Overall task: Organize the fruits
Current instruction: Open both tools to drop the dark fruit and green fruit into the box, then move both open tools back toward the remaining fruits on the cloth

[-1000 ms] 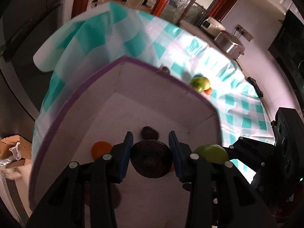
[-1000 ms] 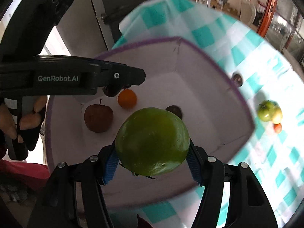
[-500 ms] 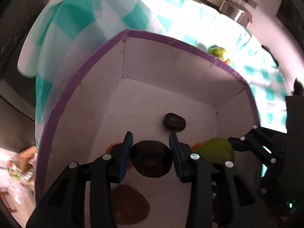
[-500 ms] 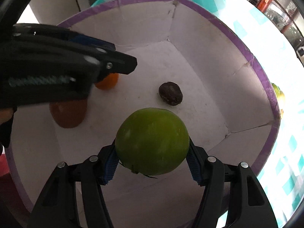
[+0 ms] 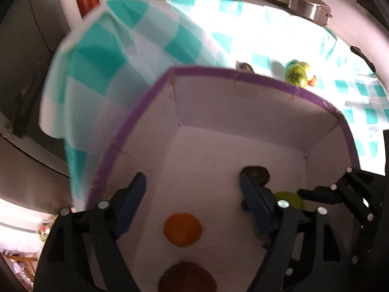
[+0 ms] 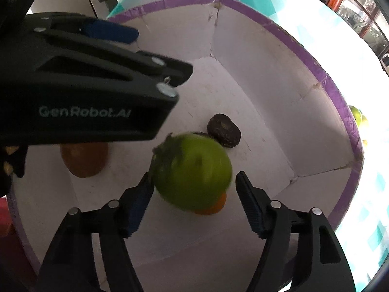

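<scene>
My left gripper (image 5: 193,194) hangs inside a white box with a purple rim (image 5: 233,76). Its jaws are opening wide and nothing sits between them. Below it lie an orange fruit (image 5: 182,229) and a brown fruit (image 5: 187,279). A dark wrinkled fruit (image 5: 257,174) rests on the box floor by the right finger. My right gripper (image 6: 194,189) points down into the same box (image 6: 335,92), jaws opening. A blurred green fruit (image 6: 192,172) is still between them; the right pad stands clear of it. Another dark fruit (image 6: 223,133) lies just beyond.
Outside the box, on the teal checked tablecloth (image 5: 218,36), sit green apples (image 5: 297,73), a small red fruit (image 5: 313,80) and a dark item (image 5: 244,67). The left gripper's body (image 6: 85,92) crosses the right view above the brown fruit (image 6: 83,158). A metal pot (image 5: 308,7) stands far back.
The left jaws let go of the dark fruit and spread wide. The right jaws widened and the green fruit slipped forward out of their hold. Both grippers sank deeper into the box.
</scene>
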`<state>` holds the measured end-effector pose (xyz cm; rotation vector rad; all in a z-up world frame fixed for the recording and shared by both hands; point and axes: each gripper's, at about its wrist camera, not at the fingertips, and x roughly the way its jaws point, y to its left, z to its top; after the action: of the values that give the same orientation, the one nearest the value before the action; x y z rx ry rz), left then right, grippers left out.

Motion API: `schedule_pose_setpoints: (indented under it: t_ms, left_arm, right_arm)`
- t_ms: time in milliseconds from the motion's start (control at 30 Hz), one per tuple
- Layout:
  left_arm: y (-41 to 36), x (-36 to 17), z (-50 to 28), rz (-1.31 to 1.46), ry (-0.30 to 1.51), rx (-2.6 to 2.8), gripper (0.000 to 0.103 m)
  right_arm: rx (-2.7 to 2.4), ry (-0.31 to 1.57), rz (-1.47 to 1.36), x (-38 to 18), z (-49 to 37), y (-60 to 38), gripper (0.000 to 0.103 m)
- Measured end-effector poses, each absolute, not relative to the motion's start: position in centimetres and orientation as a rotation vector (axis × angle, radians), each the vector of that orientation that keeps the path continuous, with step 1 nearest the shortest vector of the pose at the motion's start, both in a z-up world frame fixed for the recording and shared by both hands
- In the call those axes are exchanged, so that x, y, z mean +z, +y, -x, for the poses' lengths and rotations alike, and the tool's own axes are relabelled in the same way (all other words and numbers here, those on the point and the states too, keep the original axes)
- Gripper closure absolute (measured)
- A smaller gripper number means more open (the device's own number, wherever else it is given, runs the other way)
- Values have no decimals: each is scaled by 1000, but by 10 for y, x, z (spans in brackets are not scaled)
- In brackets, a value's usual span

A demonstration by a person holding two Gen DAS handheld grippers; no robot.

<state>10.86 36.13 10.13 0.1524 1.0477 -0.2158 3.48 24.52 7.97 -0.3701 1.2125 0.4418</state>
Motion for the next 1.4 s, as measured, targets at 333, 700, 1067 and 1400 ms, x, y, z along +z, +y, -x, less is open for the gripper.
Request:
schedule_pose_setpoints:
  t_ms: [333, 700, 1067, 1400]
  left_arm:
    - [367, 146, -90, -161, 932, 13, 5]
    - [301, 210, -36, -106, 861, 202, 2]
    - [160, 199, -1, -178, 912, 96, 2]
    - [64, 167, -13, -322, 989, -89, 2]
  right_arm:
    - [584, 1080, 324, 112, -18, 228, 19]
    - [690, 855, 205, 185, 11, 128, 17]
    - [494, 936, 3, 151, 47, -37, 16]
    - [281, 1013, -152, 108, 53, -126, 16]
